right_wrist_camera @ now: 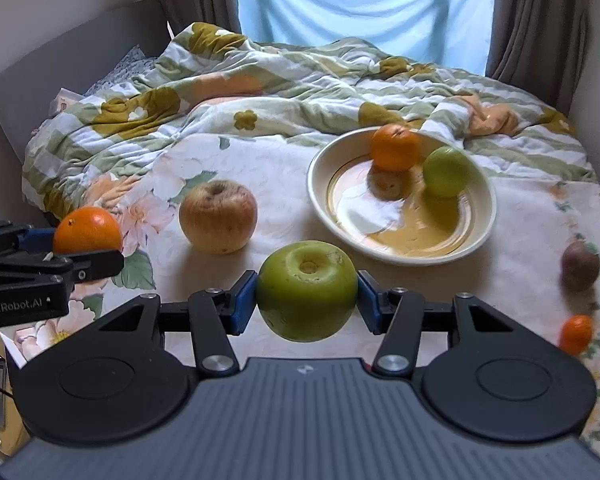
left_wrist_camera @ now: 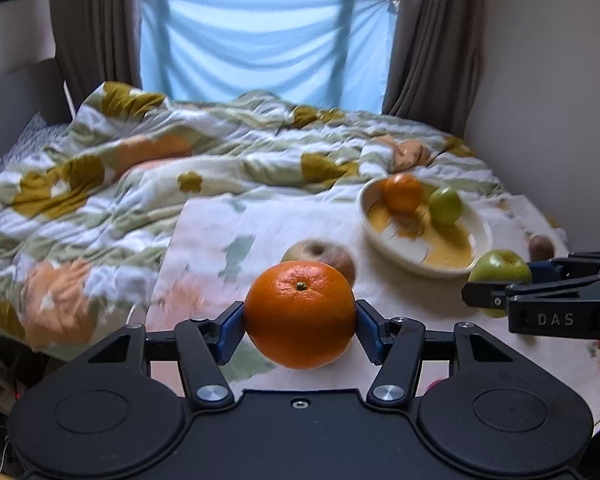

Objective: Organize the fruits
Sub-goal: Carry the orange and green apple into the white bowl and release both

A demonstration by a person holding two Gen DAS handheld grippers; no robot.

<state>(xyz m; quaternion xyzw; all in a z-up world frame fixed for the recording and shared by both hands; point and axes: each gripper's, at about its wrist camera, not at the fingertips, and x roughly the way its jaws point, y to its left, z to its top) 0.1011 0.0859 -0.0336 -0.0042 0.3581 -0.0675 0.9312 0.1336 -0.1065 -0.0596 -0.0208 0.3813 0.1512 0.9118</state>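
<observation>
My left gripper (left_wrist_camera: 300, 320) is shut on a large orange (left_wrist_camera: 299, 314) and holds it above the floral cloth. My right gripper (right_wrist_camera: 307, 300) is shut on a green apple (right_wrist_camera: 307, 290), also held above the cloth. A cream bowl (right_wrist_camera: 320, 196) with a yellow inside stands ahead to the right and holds an orange (right_wrist_camera: 395, 149) and a green apple (right_wrist_camera: 446, 172). A yellow-red apple (right_wrist_camera: 218, 216) lies on the cloth left of the bowl. In the left wrist view the right gripper (left_wrist_camera: 472, 295) with its apple (left_wrist_camera: 500, 268) shows at the right edge.
A brown fruit (right_wrist_camera: 580, 265) and a small orange (right_wrist_camera: 576, 334) lie at the cloth's right edge. A rumpled flowered duvet (right_wrist_camera: 260, 88) covers the bed behind. The wall is close on the right. Curtains and a window stand at the back.
</observation>
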